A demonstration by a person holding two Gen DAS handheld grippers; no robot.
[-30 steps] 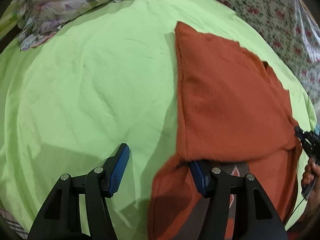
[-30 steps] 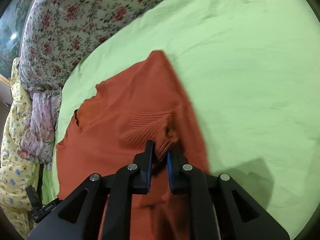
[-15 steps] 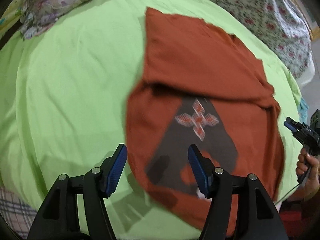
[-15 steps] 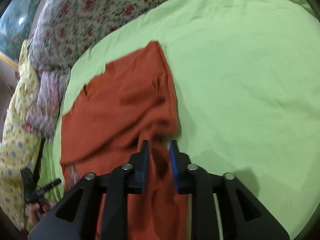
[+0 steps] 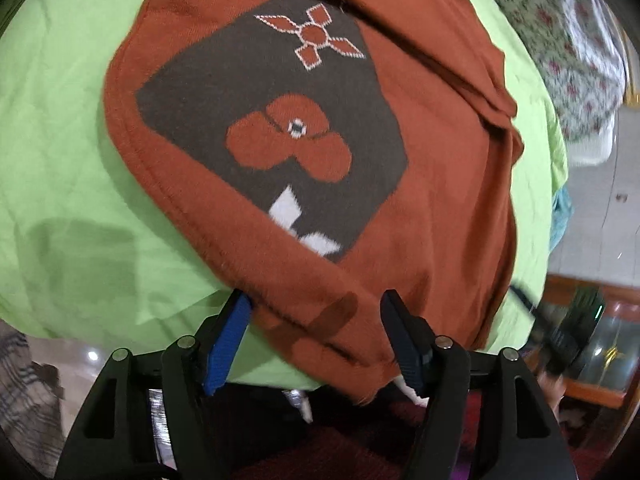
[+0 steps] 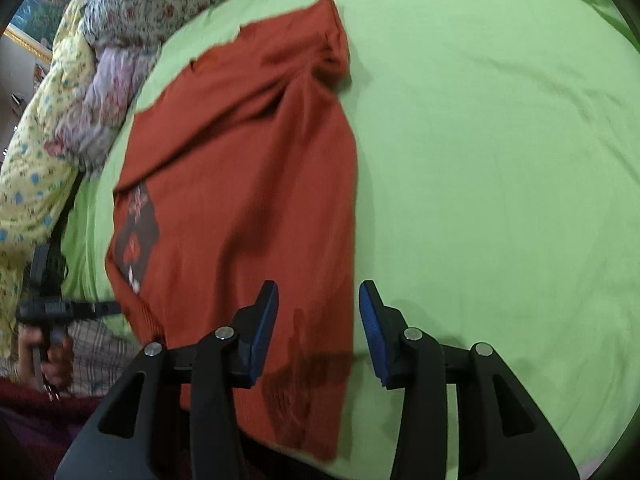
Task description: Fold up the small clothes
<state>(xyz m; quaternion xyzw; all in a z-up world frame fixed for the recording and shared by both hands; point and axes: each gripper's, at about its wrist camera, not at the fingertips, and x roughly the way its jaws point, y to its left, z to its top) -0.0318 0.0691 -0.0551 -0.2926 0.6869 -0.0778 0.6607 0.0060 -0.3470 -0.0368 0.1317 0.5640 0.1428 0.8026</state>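
On the bed's green sheet your rust-orange sweater lies spread near the edge, its dark patch with the flower motif facing up. Your left tongs stand wide and are opening further, straddling the sweater's lower hem without pressing it. Your right tongs are opening too, their blue pads apart over the sweater's near corner, nothing clamped.
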